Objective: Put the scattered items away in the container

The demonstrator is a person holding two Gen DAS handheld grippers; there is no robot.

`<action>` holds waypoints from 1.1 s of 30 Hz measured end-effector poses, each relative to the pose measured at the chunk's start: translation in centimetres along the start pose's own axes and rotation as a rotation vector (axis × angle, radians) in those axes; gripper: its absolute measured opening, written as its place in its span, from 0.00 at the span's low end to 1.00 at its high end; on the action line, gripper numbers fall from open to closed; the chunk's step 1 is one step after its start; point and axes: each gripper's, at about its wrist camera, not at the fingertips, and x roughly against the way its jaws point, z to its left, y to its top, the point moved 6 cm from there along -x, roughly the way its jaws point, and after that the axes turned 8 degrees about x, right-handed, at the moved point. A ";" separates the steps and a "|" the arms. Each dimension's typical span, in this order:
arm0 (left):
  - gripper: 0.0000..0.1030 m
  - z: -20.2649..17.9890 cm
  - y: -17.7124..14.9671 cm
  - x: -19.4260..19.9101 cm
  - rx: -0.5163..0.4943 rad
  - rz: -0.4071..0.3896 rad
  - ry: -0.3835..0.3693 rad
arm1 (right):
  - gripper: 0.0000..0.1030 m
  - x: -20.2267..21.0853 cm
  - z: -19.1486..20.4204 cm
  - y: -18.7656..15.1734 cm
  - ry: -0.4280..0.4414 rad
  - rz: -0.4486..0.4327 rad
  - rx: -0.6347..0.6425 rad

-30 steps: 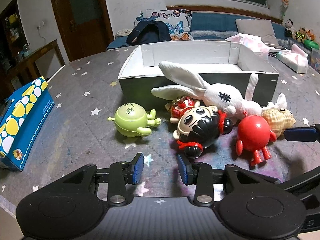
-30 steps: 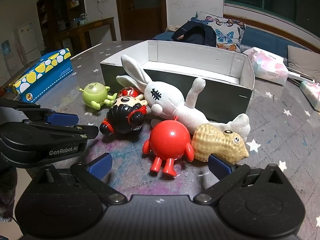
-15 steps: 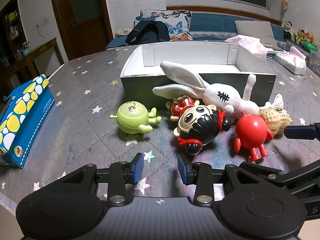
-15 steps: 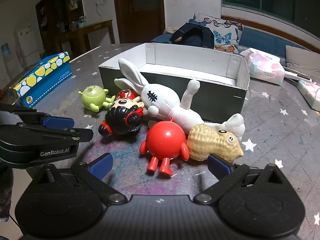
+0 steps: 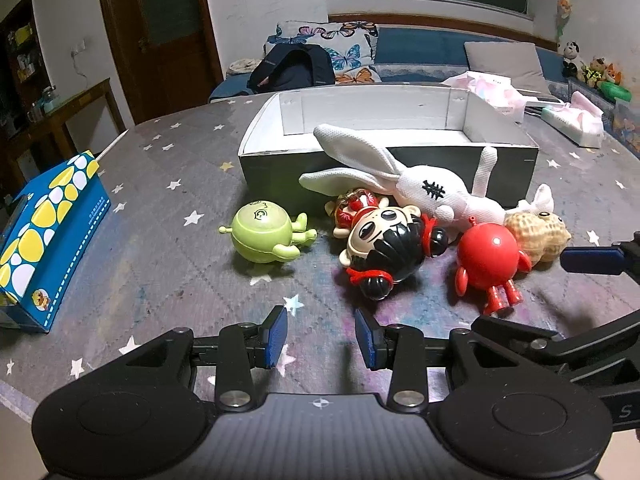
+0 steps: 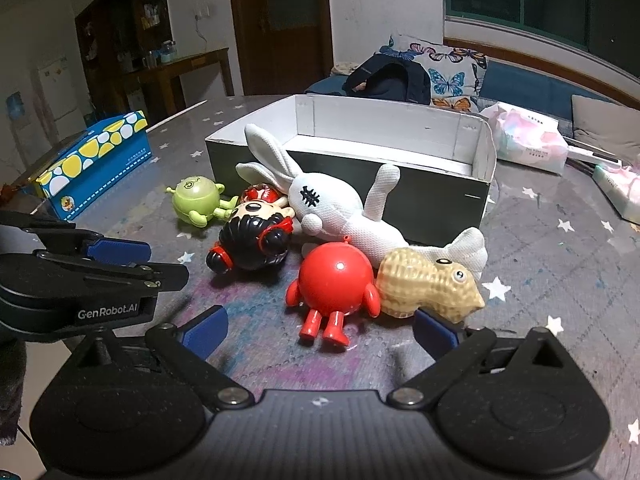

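Observation:
An open cardboard box (image 5: pixel 384 160) (image 6: pixel 452 196), dark outside and white inside, stands on the starry grey table. Toys lie in front of it: a green alien (image 5: pixel 264 236) (image 6: pixel 196 198), a black-haired doll head (image 5: pixel 384 252) (image 6: pixel 254 236), a small red doll (image 5: pixel 358 206), a white plush rabbit (image 5: pixel 432 192) (image 6: pixel 320 204), a red round figure (image 5: pixel 490 258) (image 6: pixel 334 280) and a peanut toy (image 5: pixel 536 232) (image 6: pixel 428 284). My left gripper (image 5: pixel 322 338) is open and empty, just short of the doll head. My right gripper (image 6: pixel 320 326) is wide open and empty, its jaws either side of the red figure's feet.
A blue and yellow tissue box (image 5: pixel 44 236) (image 6: pixel 96 160) sits at the table's left edge. Pink-white tissue packs (image 6: pixel 524 142) lie right of the box. A sofa with a dark backpack (image 5: pixel 292 66) is behind the table.
Both grippers have drawn back and risen slightly, so the toys look a little farther away. No toy has moved, and the jaws are unchanged.

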 end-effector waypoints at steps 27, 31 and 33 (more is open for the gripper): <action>0.38 -5.0 3.5 2.4 -0.043 -0.041 -0.338 | 0.81 1.1 -2.9 0.1 -0.021 -0.069 -0.075; 0.38 -6.0 3.7 1.9 -0.058 -0.042 -0.352 | 0.81 1.4 -4.8 -0.2 -0.056 -0.070 -0.111; 0.38 -6.1 3.7 1.5 -0.051 -0.029 -0.360 | 0.81 1.4 -5.5 -0.3 -0.068 -0.070 -0.122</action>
